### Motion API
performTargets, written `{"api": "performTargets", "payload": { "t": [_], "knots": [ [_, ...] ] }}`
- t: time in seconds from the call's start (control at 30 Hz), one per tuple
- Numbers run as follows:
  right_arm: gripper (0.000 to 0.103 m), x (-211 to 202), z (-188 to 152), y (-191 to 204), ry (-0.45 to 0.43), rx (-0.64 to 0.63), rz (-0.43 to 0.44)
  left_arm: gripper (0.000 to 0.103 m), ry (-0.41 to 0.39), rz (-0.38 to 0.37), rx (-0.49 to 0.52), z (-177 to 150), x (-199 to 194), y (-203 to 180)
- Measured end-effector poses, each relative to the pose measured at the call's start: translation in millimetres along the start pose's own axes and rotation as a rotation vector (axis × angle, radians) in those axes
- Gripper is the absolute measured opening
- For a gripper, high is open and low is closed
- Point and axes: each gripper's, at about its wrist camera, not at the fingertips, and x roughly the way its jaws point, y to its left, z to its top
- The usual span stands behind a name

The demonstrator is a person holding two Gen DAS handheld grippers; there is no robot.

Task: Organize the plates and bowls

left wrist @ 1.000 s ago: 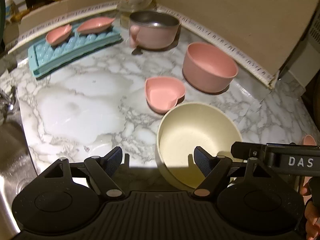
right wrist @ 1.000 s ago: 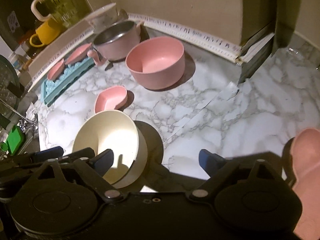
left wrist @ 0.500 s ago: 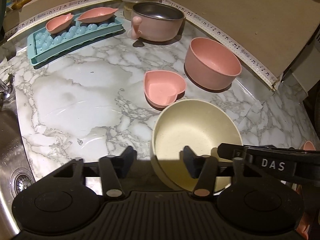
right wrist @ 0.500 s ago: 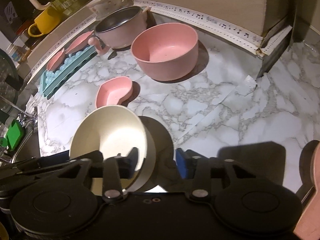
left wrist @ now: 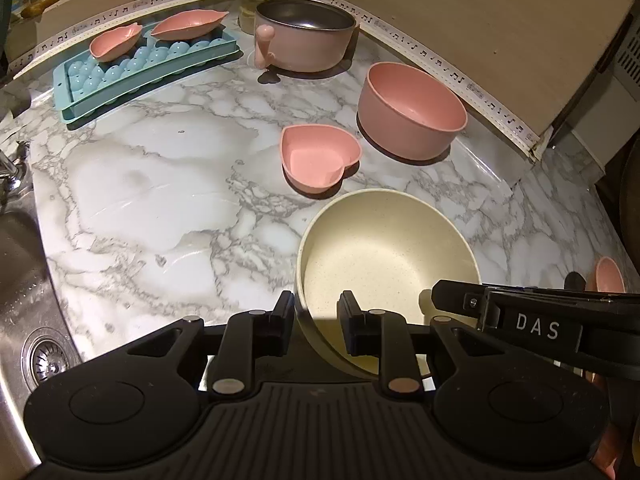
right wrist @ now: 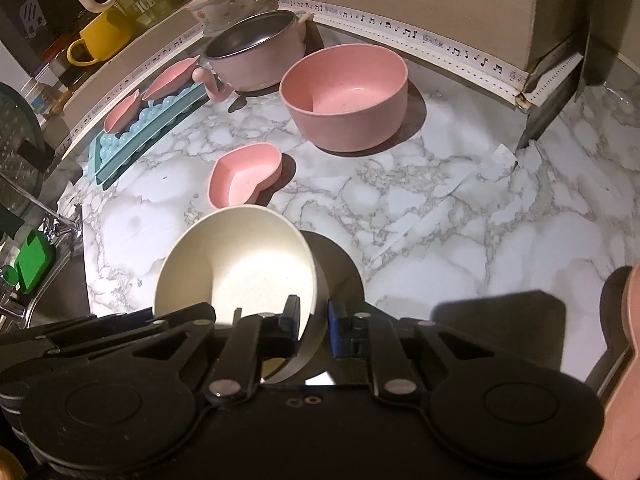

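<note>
Cream bowl: the cream bowl (left wrist: 384,256) is round and deep, speckled pale inside, with a thin rim and a matt finish; it sits on the marble worktop (left wrist: 152,184) in the lower middle of the left view, and lower left of centre in the right view (right wrist: 236,264).
Left tongs: the left tongs (left wrist: 316,320) have just been closing – one finger outside the bowl's near-left wall, the other inside, pads pressed on the rim.
Right tongs: the right tongs (right wrist: 314,326) have likewise been closing and now pinch the bowl's right-hand wall, one pad inside and the blue pad outside.
Pink bowl: a pink bowl (left wrist: 412,110) of similar shape stands upright in the upper right of the left view, well apart from the cream one.
Heart dish: a small pink heart dish (left wrist: 318,158) lies between the two bowls, just beyond the cream rim.
Pot: a pink pot (left wrist: 304,34) with a dark metal inside stands at the top centre, by the wall.
Tray: a blue tray (left wrist: 144,72) at upper left carries two pink leaf dishes (left wrist: 116,42) – both resting on its far edge.
Sink: a steel sink (left wrist: 24,320) fills the left edge.
</note>
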Motion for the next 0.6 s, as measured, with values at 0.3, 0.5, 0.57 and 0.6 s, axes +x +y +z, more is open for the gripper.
{"api": "performTargets", "payload": {
  "t": [0.3,0.5,0.57,0.6],
  "knots": [
    [0.013,-15.8,-22.7,11.8,0.004,0.005,0.003,0.024,0.012,0.007,0.022,-17.4,-18.9,5.3],
    [0.013,-20.9,-40.7,18.3,0.023,0.010,0.009,0.024,0.025,0.004,0.026,-32.0,-26.0,11.5],
    [0.013,-22.3,-46.3,21.2,0.029,0.007,0.010,0.024,0.031,0.003,0.027,-36.8,-27.7,13.0],
    [0.013,-22.8,-48.7,22.7,0.031,0.006,0.008,0.024,0.034,0.002,0.028,-39.1,-28.5,14.0]
  ]
}}
